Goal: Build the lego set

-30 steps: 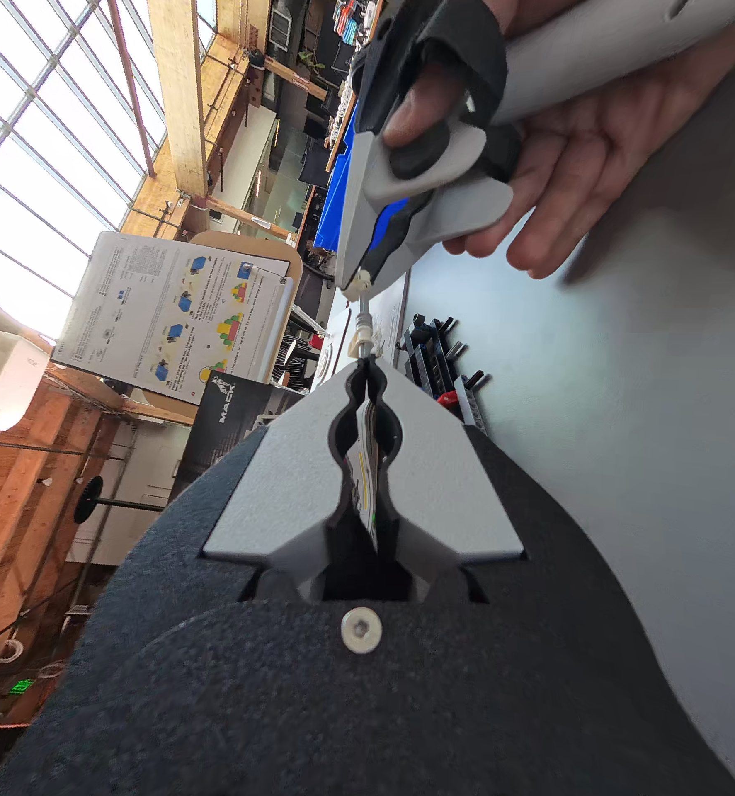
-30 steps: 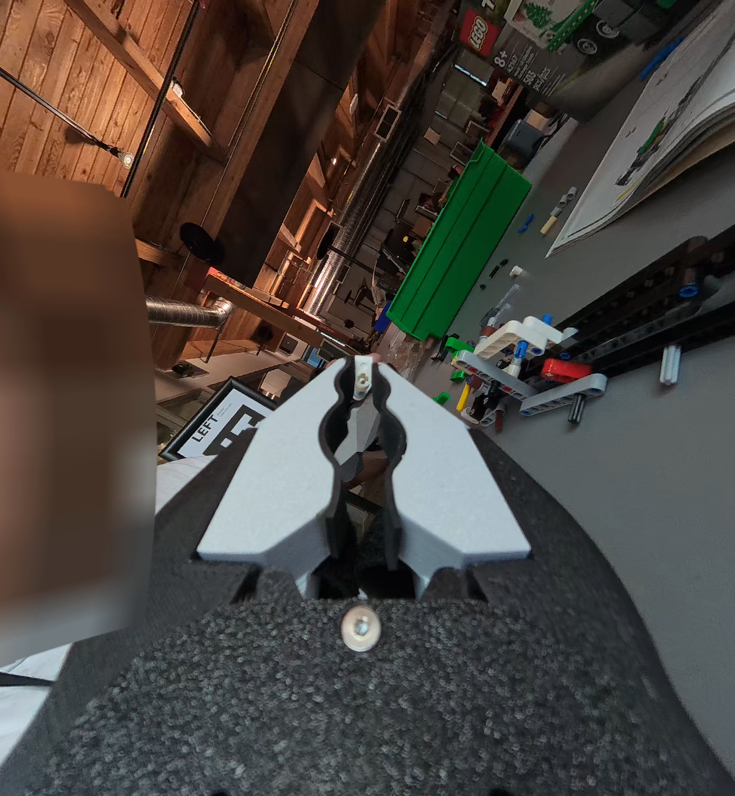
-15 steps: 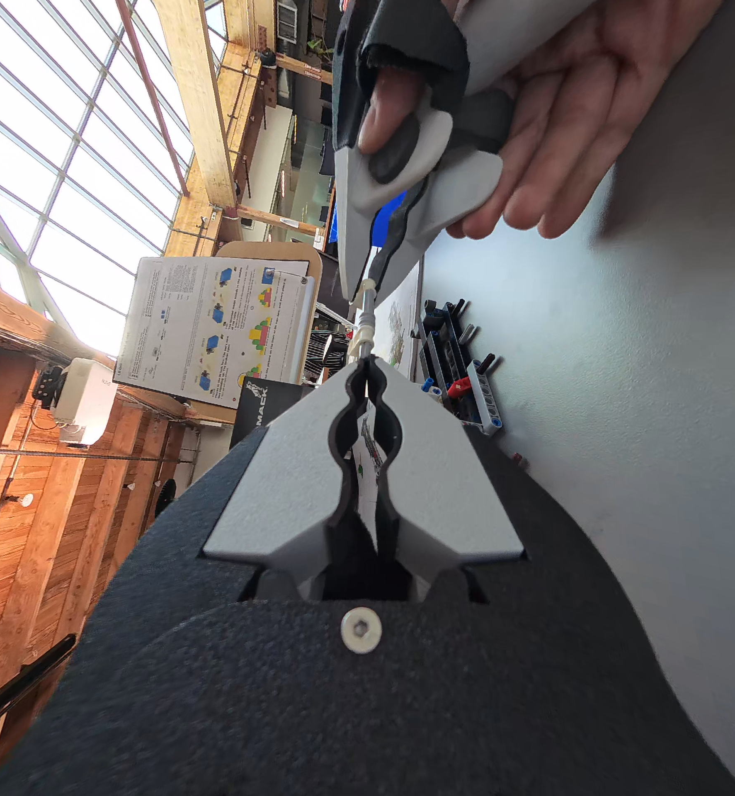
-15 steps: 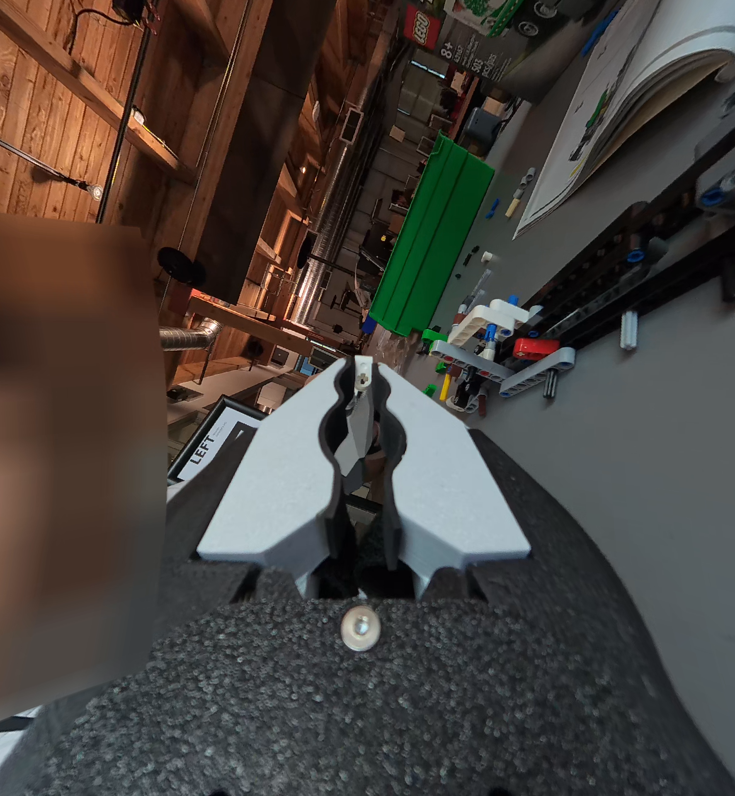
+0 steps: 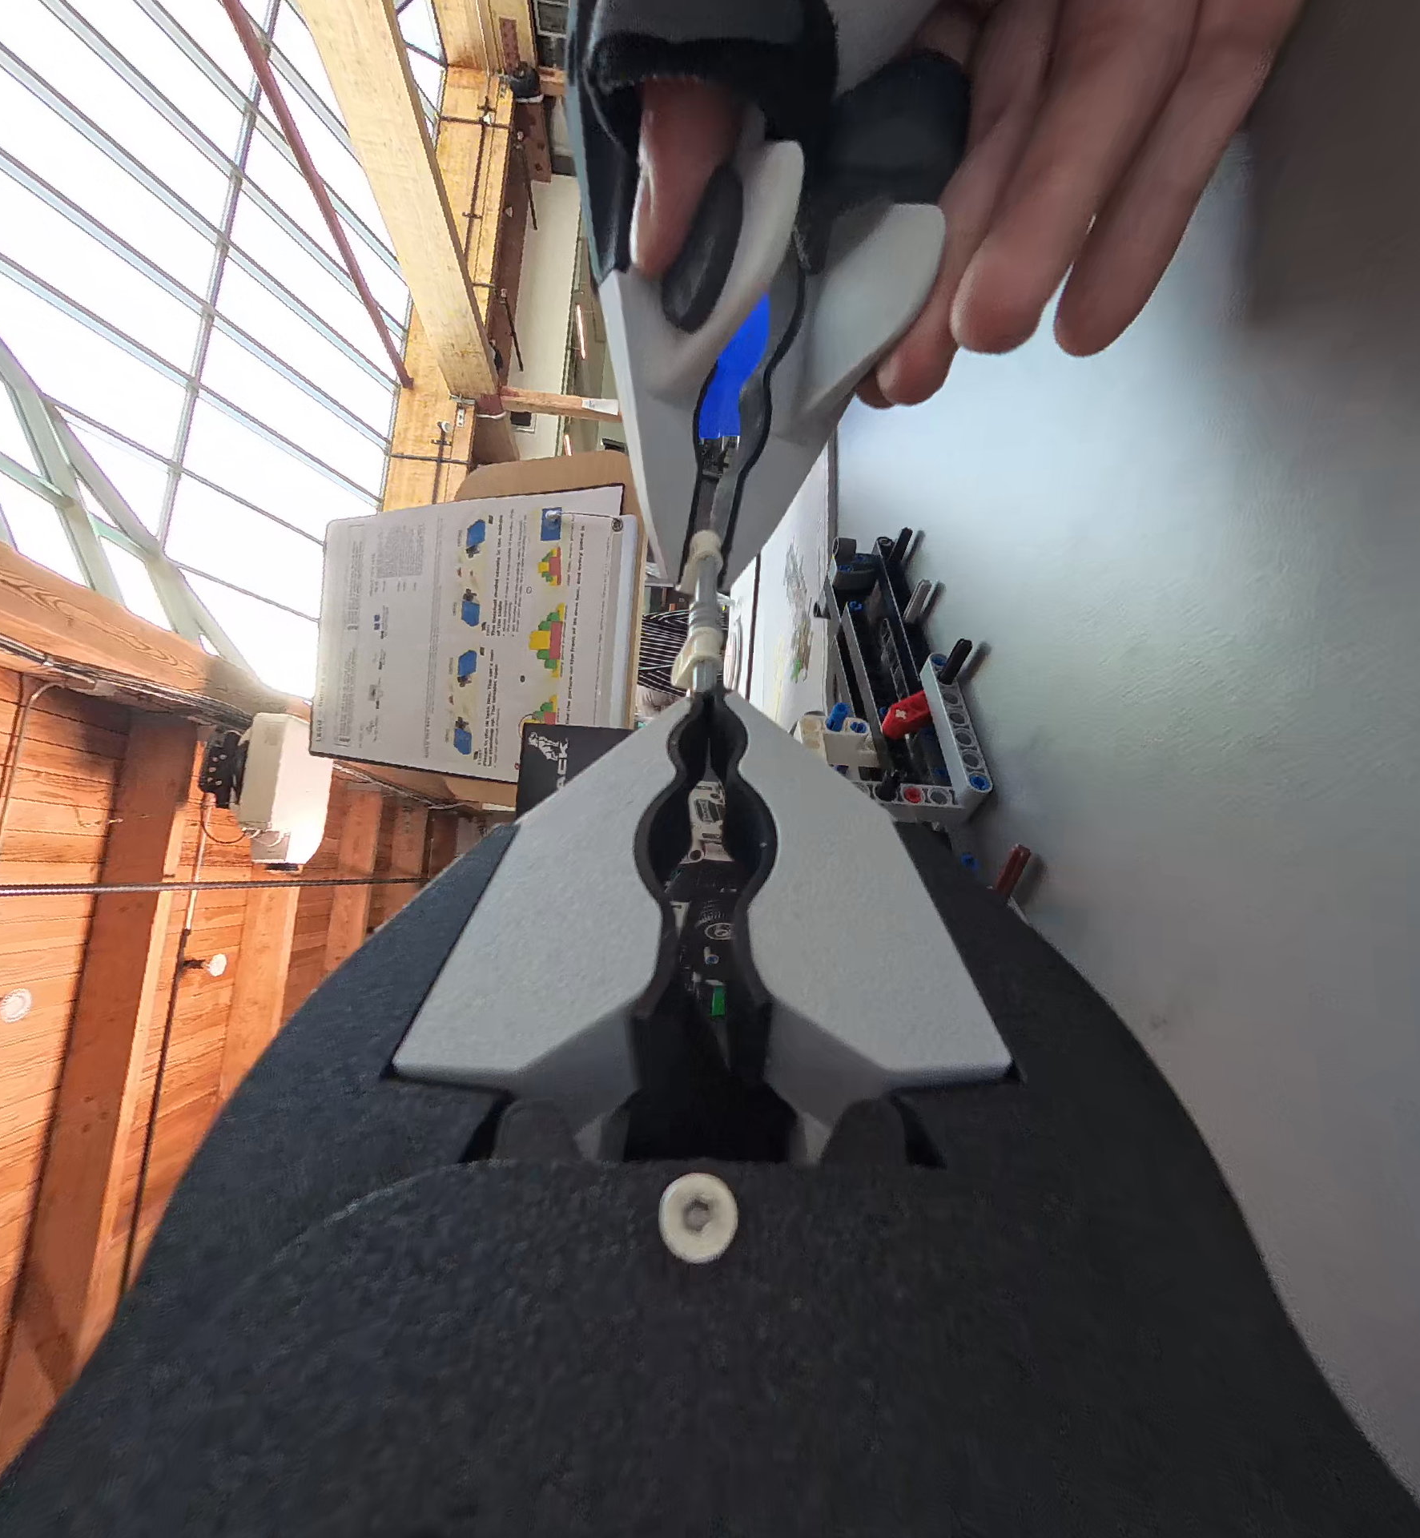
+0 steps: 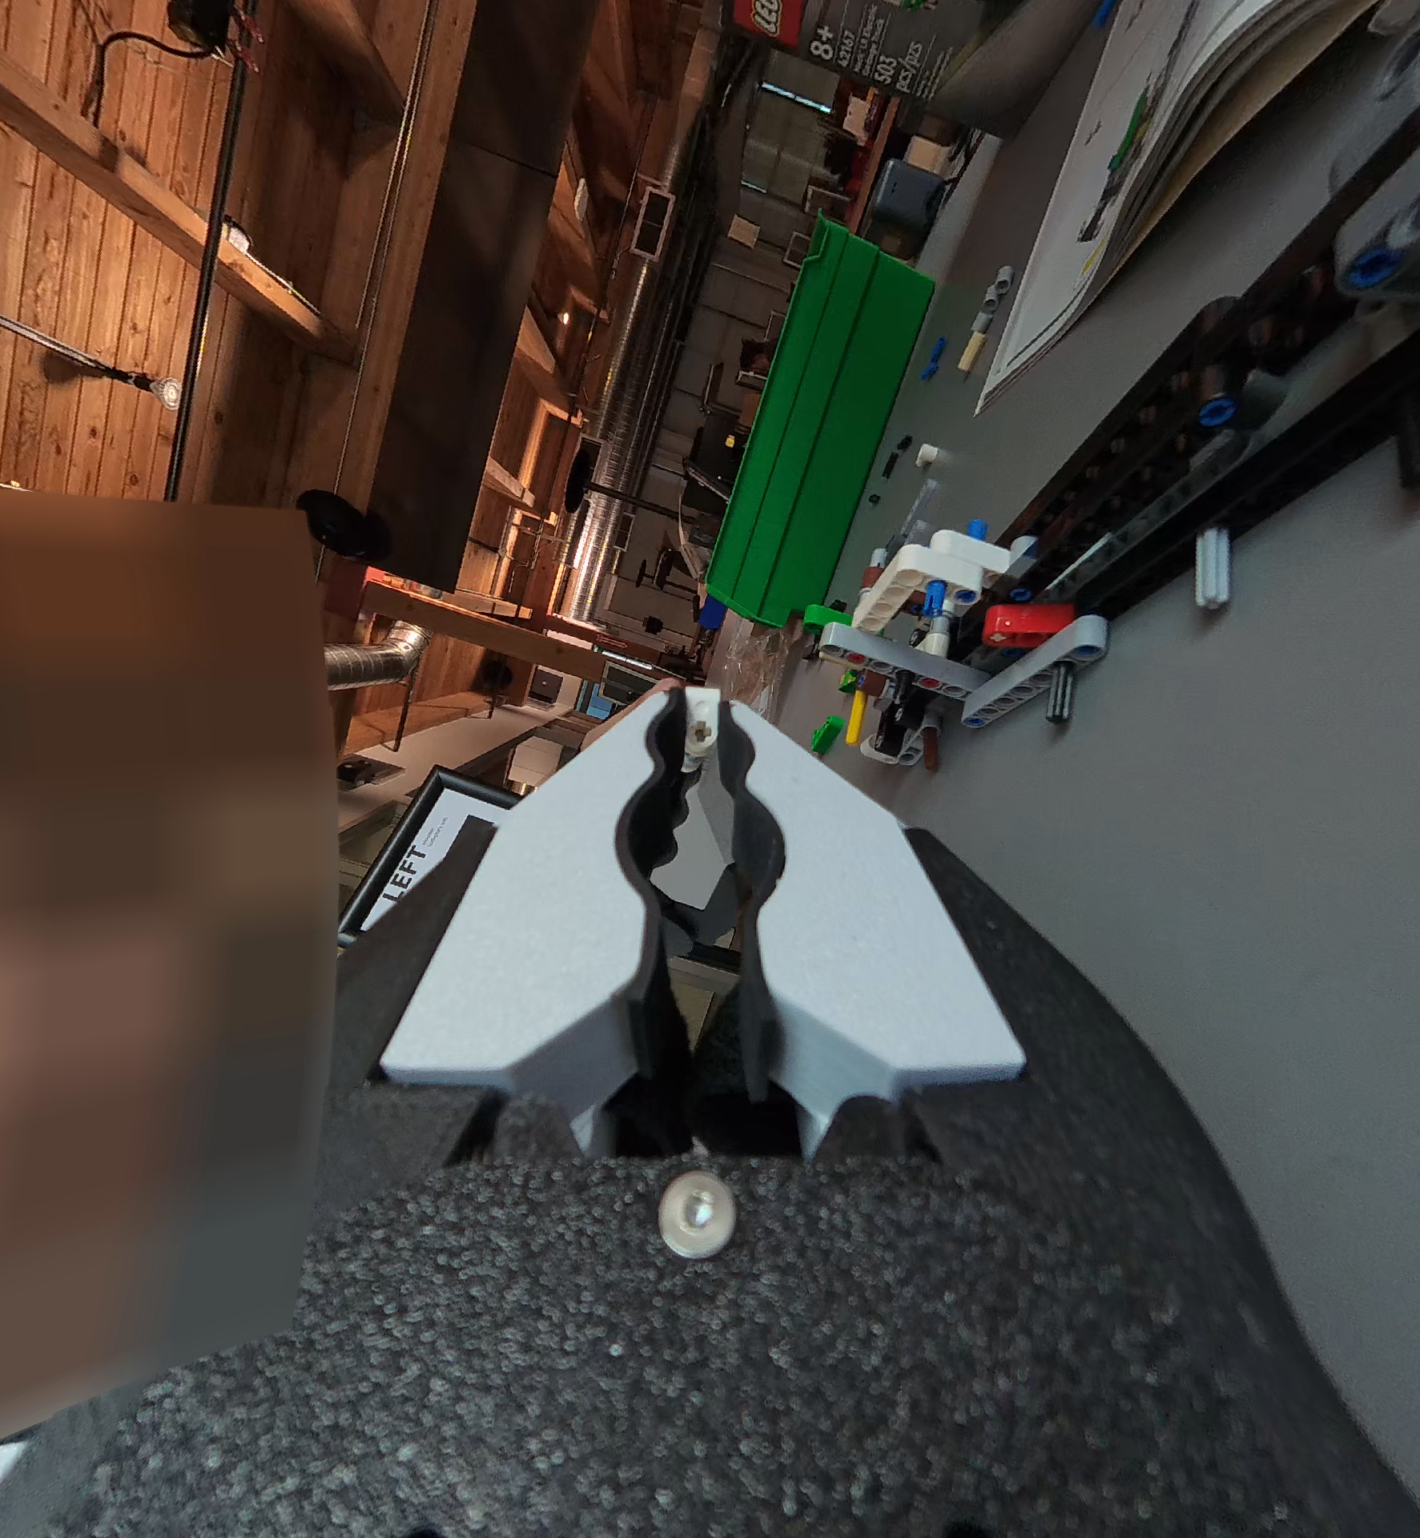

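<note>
My left gripper (image 5: 705,706) is shut on one end of a thin grey axle with cream bushings (image 5: 700,620). My right gripper (image 5: 708,551), held by a bare hand, is shut on the axle's other end, tip to tip with the left one, above the grey table. In the right wrist view my right gripper (image 6: 700,707) pinches the cream end of the axle (image 6: 700,734). The partly built model (image 5: 898,707), a long black frame with grey beams and a red piece, lies on the table (image 5: 1189,749). It also shows in the right wrist view (image 6: 1022,624).
A green bin (image 6: 814,416), an open instruction booklet (image 6: 1147,166) and a set box (image 6: 856,42) lie beyond the model. Small loose parts (image 6: 972,333) are scattered near the booklet. A printed sheet on a stand (image 5: 473,641) stands at the table's far end.
Both grippers stay shut on the axle and have swung together. The model has slid closer in both views, and the right gripper's hand fills more of the left view's top.
</note>
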